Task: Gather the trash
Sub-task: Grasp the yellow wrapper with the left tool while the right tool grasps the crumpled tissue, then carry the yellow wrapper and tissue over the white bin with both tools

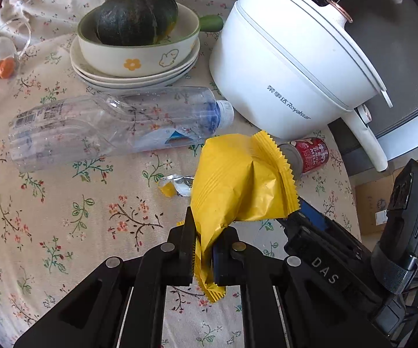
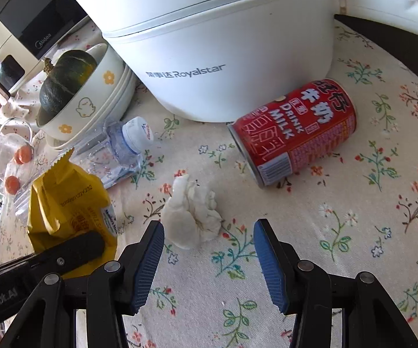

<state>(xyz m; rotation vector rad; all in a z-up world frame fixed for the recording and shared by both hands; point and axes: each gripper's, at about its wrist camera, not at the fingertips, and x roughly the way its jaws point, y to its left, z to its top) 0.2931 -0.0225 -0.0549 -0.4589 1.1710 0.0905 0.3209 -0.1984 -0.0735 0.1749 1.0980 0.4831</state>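
Our left gripper (image 1: 203,258) pinches only the yellow wrapper's (image 1: 238,182) bottom corner, so it may slip free, while our right gripper (image 2: 209,249), jaws apart, hovers beside the crumpled tissue (image 2: 191,214) and could nudge the red can (image 2: 293,133) at one o'clock rolling.

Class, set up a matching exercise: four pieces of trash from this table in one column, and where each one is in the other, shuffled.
Things
1. yellow wrapper
2. red milk can
3. crumpled tissue
4. clear plastic bottle

Places
A. lying beside the white pot
B. clamped in the left gripper
C. lying before the stacked plates
D. just ahead of the open right gripper

Pairs: 1-B, 2-A, 3-D, 4-C
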